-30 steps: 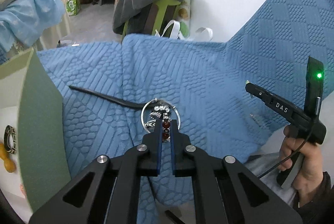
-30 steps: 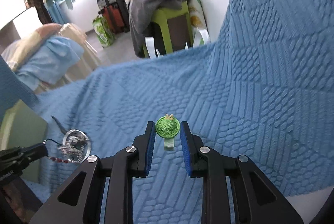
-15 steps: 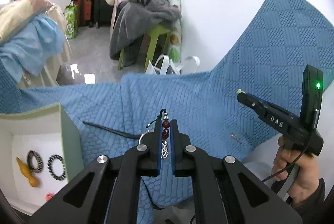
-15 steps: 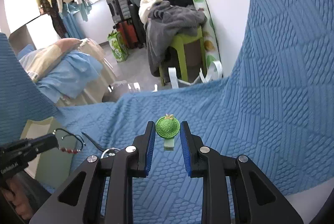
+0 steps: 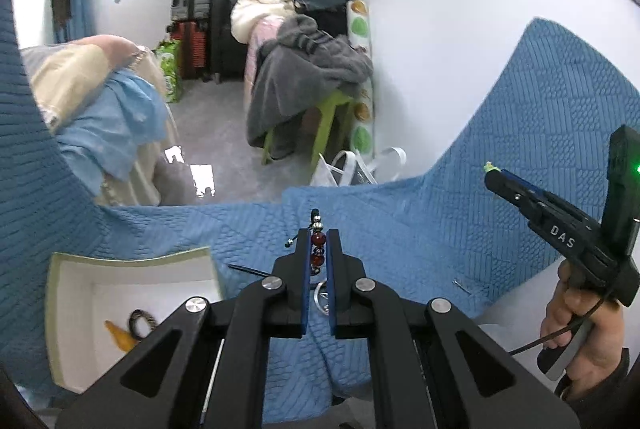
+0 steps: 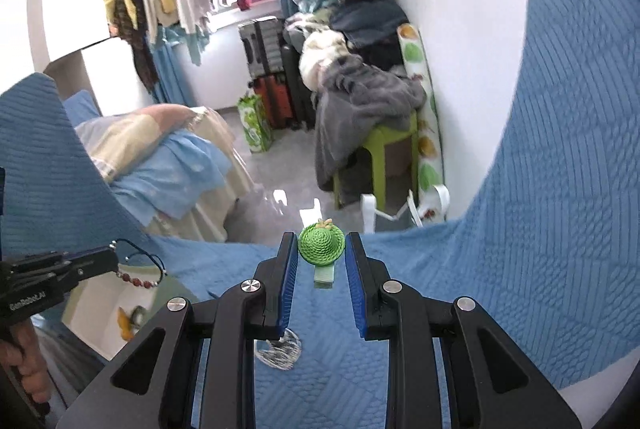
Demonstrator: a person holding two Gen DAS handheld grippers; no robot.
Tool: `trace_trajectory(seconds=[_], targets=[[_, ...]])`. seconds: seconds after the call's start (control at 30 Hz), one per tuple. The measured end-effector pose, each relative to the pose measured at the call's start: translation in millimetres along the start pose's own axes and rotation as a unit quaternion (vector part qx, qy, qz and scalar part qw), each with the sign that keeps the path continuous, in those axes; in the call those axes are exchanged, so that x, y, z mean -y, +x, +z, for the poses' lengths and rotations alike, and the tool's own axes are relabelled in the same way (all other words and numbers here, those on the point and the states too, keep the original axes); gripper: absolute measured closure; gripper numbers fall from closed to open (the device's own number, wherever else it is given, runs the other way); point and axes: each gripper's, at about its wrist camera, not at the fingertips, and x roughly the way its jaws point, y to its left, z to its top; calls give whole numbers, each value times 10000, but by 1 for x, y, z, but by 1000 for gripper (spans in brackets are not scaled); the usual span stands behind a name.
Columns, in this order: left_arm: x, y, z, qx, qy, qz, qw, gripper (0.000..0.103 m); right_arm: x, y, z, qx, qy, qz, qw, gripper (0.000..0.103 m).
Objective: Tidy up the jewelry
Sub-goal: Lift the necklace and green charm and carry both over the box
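Note:
My left gripper is shut on a red bead bracelet with a black cord, held in the air above the blue quilt. It also shows from the side in the right wrist view. My right gripper is shut on a green hat hair clip, also lifted. A pale green box with a white inside stands at the lower left; a patterned ring and a yellow piece lie in it. A silver bangle lies on the quilt.
A thin black hairpin and a small pin lie on the quilt. Beyond the bed edge are a green stool with grey clothes, suitcases and a heap of bedding.
Both grippers have risen well above the quilt with their loads. The bracelet has come off the silver bangle, which stays on the quilt. The box now shows further below and open.

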Motion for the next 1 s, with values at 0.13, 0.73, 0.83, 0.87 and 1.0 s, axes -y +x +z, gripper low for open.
trace_trajectory(seconds=[0.13,0.73,0.83,0.87,1.0], targets=[[-19,-21,-2,102,-106,62,9999,97,-29,-12,7,122,-182,114,9997,81],[-94,-65,-23,335,-526,219,9978,97,-139,-13,7,90,-704,718,9949,81],[-106,-64,-29,293,-572,332,9974,97,-152,-8,2,2,-751,767,9942,81],[-110,-65,-30,293,-590,367,9972,97,-157,-5,-1,-47,-762,797,9939,81],[-120,-64,-36,225,-636,408,9969,97,-173,4,-11,-203,-822,910,9922,81]])
